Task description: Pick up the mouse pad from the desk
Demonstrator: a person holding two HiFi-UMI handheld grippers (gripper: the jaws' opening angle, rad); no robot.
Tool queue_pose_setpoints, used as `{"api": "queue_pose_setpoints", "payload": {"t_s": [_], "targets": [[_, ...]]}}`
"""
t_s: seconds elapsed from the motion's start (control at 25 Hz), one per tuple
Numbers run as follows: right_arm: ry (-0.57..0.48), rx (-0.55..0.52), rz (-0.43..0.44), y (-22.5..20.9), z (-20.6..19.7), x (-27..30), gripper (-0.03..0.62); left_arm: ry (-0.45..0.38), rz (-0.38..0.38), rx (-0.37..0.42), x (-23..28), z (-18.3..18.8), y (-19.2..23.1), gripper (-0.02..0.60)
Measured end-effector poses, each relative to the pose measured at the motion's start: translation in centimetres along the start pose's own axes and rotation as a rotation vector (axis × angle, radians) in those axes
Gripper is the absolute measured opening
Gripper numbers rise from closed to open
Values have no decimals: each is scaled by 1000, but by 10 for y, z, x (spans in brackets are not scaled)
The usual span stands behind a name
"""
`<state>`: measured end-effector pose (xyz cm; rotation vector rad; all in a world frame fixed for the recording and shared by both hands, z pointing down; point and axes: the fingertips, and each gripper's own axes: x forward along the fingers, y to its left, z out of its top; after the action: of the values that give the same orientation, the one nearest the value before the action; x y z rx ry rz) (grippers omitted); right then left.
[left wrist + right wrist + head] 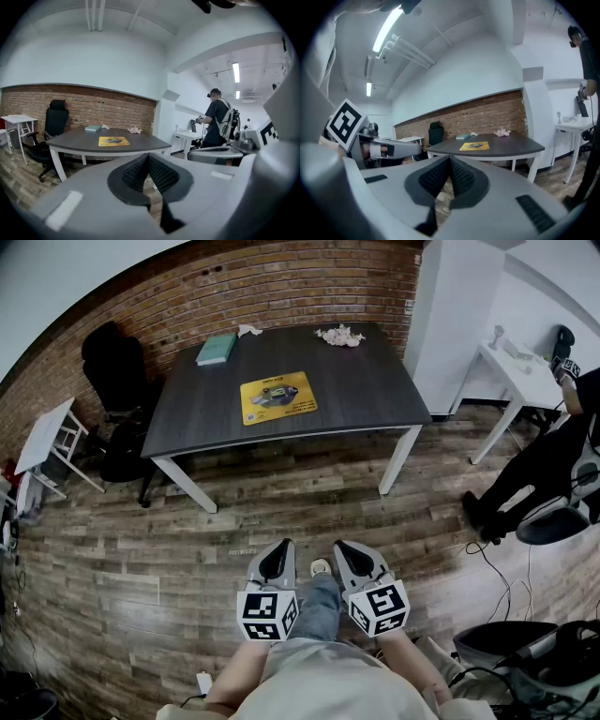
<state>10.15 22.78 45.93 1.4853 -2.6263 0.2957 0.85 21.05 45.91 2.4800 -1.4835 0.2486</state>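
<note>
A yellow mouse pad (278, 397) with a dark print lies flat near the middle of the dark grey desk (366, 381); it also shows as the mouse pad (114, 141) in the left gripper view and the mouse pad (475, 146) in the right gripper view. Both grippers hang well short of the desk, over the wooden floor by my body. The left gripper (277, 559) is shut with nothing in it, its pads (149, 173) pressed together. The right gripper (349, 558) is shut and empty too, pads (450, 177) closed.
On the desk's far side lie a teal book (217, 349), a crumpled white scrap (248, 330) and a pinkish bunch (341, 336). A black office chair (117, 371) and small white table (47, 437) stand left. A person (553, 456) is by a white desk (516, 367) right. Cables run across the floor.
</note>
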Motion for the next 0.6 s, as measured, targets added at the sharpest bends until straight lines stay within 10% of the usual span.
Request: {"api": "queue_pose_setpoints", "payload": {"t_s": [0.6], "targets": [[-1,-101,52,105,10,-46,2,-14,85,-55,-123,-20,41,9]]}}
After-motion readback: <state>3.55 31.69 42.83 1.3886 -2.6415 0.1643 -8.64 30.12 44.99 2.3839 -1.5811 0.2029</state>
